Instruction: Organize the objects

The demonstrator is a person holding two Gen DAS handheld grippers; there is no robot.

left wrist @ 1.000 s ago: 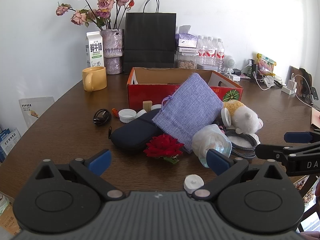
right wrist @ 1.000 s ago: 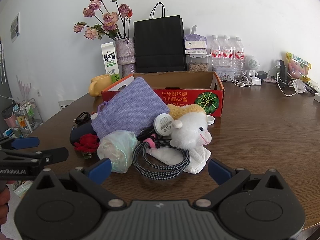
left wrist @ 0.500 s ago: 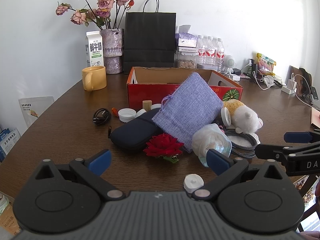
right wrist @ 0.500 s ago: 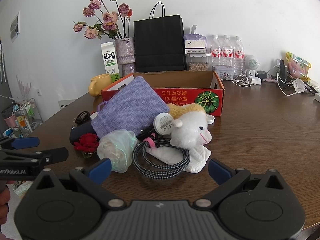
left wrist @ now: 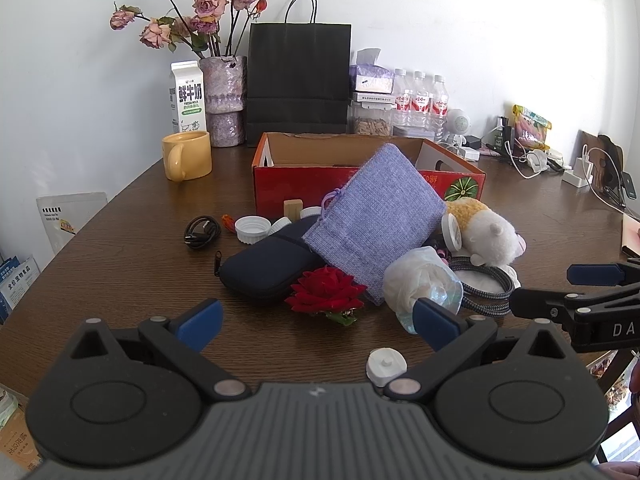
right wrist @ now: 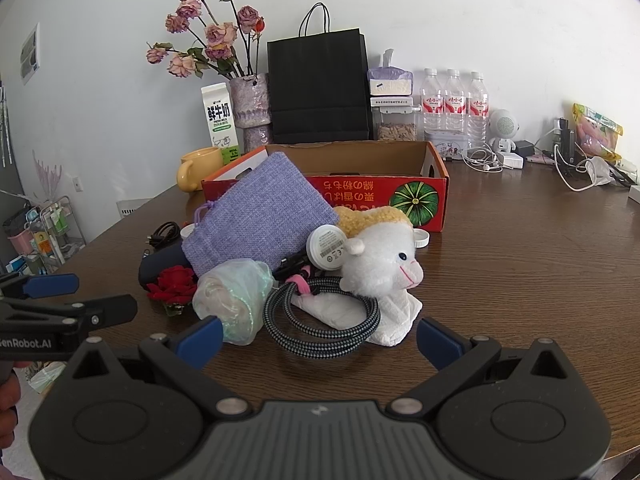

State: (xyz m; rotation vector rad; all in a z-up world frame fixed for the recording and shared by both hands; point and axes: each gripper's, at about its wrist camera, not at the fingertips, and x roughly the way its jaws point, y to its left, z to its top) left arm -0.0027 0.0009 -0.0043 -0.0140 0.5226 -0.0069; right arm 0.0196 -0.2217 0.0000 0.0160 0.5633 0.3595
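Cardboard box [right wrist: 416, 160] looks empty; we judge sorting not started. Pouch [left wrist: 376, 220], plush sheep [right wrist: 380, 256], cable [right wrist: 320, 320] and rose [left wrist: 326, 292] lie piled on the worktop [right wrist: 520, 272]. Left tongs [left wrist: 316, 316] and right tongs [right wrist: 318, 336] gape, holding nothing.

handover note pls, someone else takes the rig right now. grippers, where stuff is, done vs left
Left gripper: open, empty, hovering short of the red rose.
Right gripper: open, empty, facing the braided cable.
Pile in front of the red box: purple pouch leaning over the dark case, plush sheep, plastic-wrapped bundle, loose caps.
Done: nothing that shows; what I can see of the box looks empty.
Left: probably move the pile into the box, one item at a time.
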